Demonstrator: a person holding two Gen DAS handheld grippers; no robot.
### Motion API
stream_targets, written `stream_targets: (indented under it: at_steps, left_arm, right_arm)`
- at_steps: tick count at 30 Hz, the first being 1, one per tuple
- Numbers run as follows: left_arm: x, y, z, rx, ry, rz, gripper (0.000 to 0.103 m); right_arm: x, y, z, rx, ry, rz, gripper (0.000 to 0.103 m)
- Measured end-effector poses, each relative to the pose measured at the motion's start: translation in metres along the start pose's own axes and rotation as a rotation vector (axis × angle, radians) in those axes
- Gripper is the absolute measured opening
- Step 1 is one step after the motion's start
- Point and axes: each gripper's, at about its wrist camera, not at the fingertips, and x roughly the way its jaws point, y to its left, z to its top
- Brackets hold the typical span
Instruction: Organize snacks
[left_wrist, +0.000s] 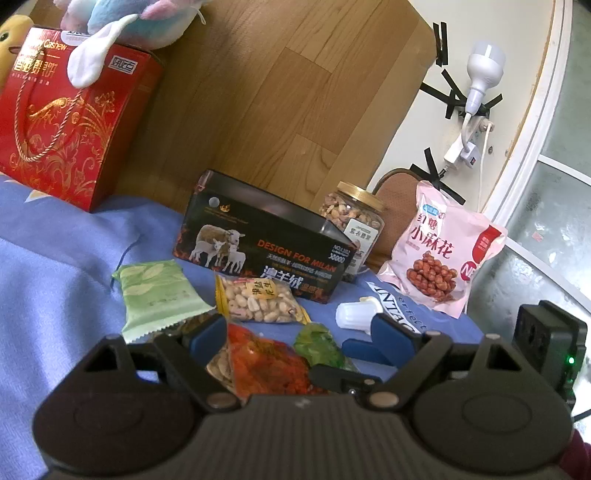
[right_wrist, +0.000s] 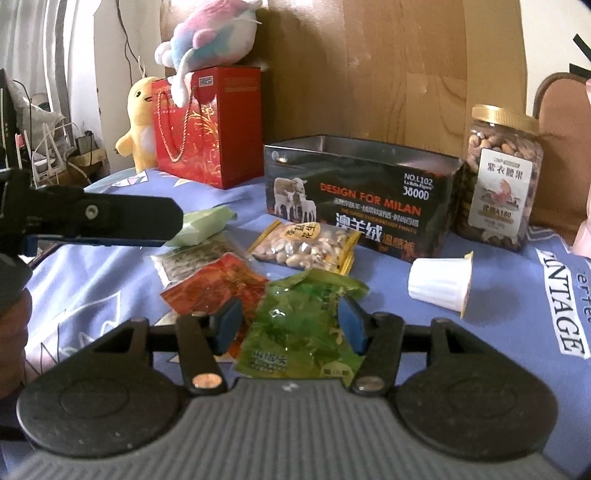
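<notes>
A pastel plush toy (right_wrist: 207, 33) is perched on a red gift bag (right_wrist: 210, 125), a yellow plush chick (right_wrist: 138, 122) is stood beside it, and a white bulb lamp (left_wrist: 484, 70) is taped to the wall

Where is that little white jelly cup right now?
The white jelly cup lies tipped on its side on the blue cloth, right of centre in the right wrist view, in front of the black tin box and the nut jar.

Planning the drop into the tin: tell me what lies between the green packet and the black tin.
In the right wrist view, the peanut packet lies between green packet and black tin, slightly left; otherwise bare blue cloth.
</notes>
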Motion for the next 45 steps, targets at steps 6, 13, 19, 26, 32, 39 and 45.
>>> stream_targets:
  at_steps: [6, 13, 19, 26, 32, 39, 45]
  left_arm:
    - [0.0, 0.002, 0.001, -0.01, -0.001, 0.009, 0.088]
    - [0.001, 0.003, 0.001, -0.015, 0.005, 0.014, 0.088]
    - [0.001, 0.003, 0.001, -0.016, 0.006, 0.015, 0.088]
    - [0.001, 0.003, 0.001, -0.015, 0.006, 0.014, 0.088]
    - [0.001, 0.003, 0.002, -0.015, 0.006, 0.014, 0.088]
    - [-0.013, 0.024, 0.009, -0.079, -0.078, 0.086, 0.088]
    - [-0.013, 0.051, 0.015, -0.195, -0.073, 0.166, 0.087]
  right_arm:
    - [0.0, -0.003, 0.0, 0.026, 0.002, -0.013, 0.061]
    - [0.001, -0.001, 0.0, 0.017, 0.009, -0.007, 0.063]
    - [0.001, -0.002, -0.001, 0.022, 0.011, -0.004, 0.064]
    - [0.002, -0.002, -0.001, 0.021, 0.01, -0.005, 0.064]
    - [0.001, -0.001, -0.001, 0.015, 0.009, 0.007, 0.065]
    - [-0.001, 0.007, -0.002, -0.027, -0.002, 0.024, 0.065]
    - [-0.005, 0.007, -0.002, -0.017, -0.021, 0.014, 0.063]
